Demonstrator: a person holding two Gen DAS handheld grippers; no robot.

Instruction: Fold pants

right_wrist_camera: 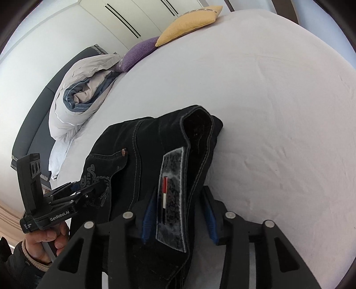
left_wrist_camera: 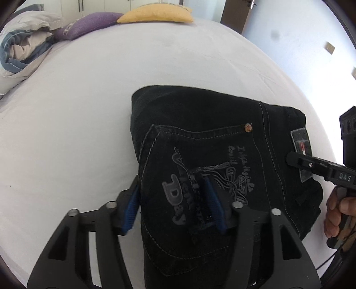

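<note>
Black jeans (left_wrist_camera: 211, 160) lie folded into a thick bundle on the white bed sheet (left_wrist_camera: 89, 115), back pocket with grey embroidery facing up. My left gripper (left_wrist_camera: 171, 200) straddles the near edge of the bundle, blue pads either side of the denim, gripping it. My right gripper (right_wrist_camera: 178, 213) holds the waistband edge by the grey patch (right_wrist_camera: 172, 200); it also shows in the left wrist view (left_wrist_camera: 298, 161) at the right. The jeans (right_wrist_camera: 155, 155) rise between its blue pads. The left gripper also appears in the right wrist view (right_wrist_camera: 89, 193) on the pocket.
A rumpled grey-blue duvet (left_wrist_camera: 22, 51) lies at the bed's far left. A purple cushion (left_wrist_camera: 89, 24) and a yellow cushion (left_wrist_camera: 155, 14) sit at the far edge. White wardrobe doors (right_wrist_camera: 133, 20) stand behind.
</note>
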